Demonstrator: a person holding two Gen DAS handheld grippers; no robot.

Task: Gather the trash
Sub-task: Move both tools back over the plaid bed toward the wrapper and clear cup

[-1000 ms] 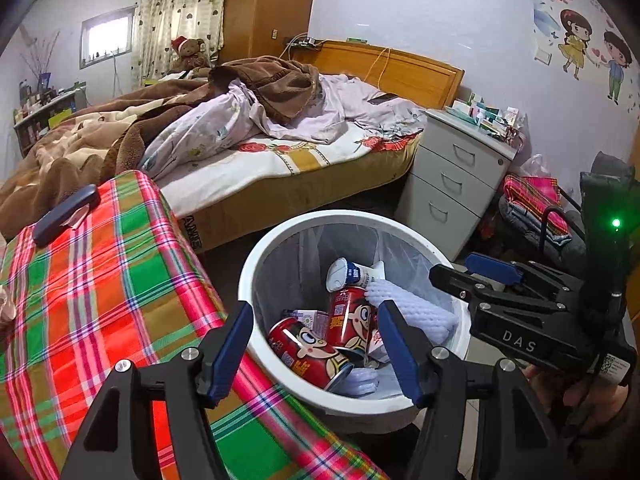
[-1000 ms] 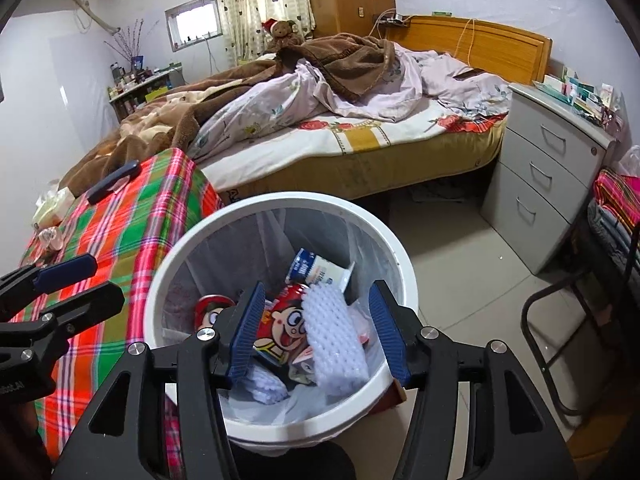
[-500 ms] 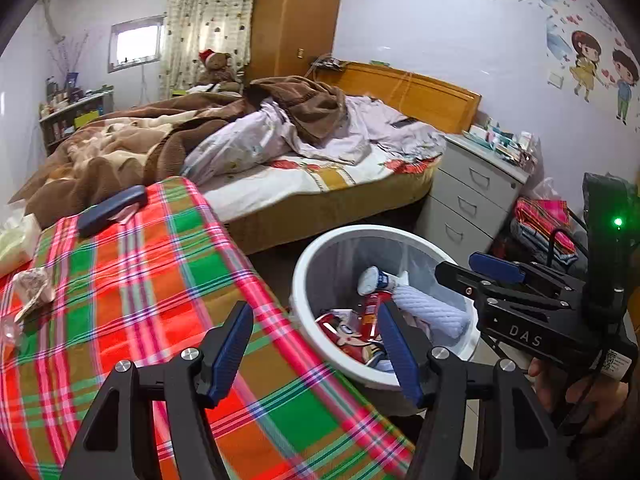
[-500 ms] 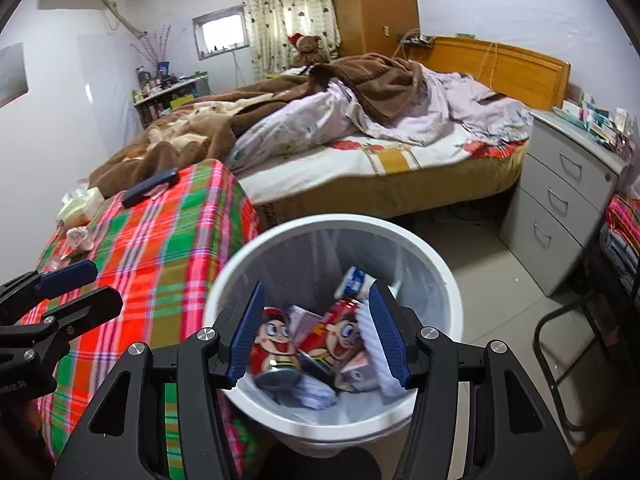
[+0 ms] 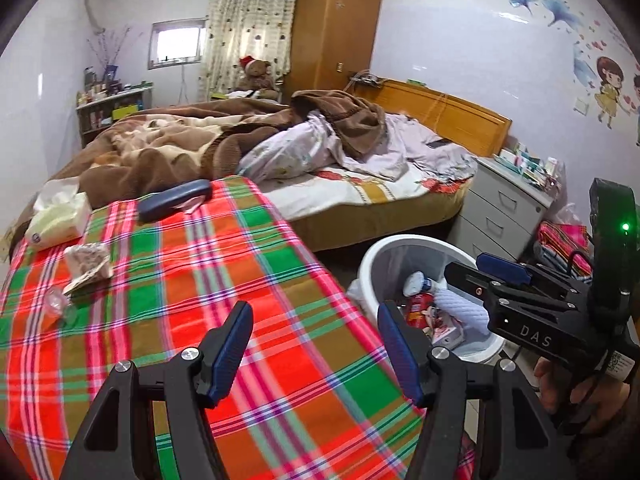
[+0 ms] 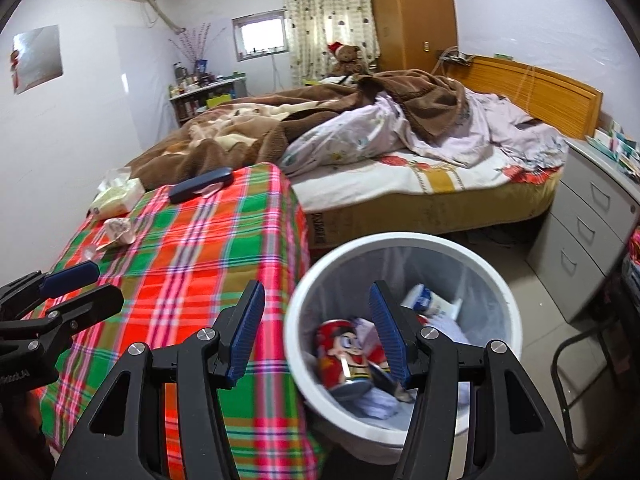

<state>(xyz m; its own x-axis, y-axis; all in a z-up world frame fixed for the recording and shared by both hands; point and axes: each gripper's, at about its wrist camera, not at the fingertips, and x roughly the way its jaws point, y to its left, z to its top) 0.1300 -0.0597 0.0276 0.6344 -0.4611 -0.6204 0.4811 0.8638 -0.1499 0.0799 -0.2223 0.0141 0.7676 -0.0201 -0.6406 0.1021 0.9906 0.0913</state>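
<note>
Both grippers, left (image 5: 314, 344) and right (image 6: 316, 330), hold empty jaws wide, since wrappers (image 5: 86, 266) near the tabletop's (image 5: 240, 280) far-left corner await the bin (image 6: 404, 244).

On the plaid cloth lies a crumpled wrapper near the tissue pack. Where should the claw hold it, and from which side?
Grip the crumpled wrapper at its raised, bunched middle, coming from above with the open left claw. It lies low and loose on the plaid cloth, so a side approach would likely only push it along.
</note>
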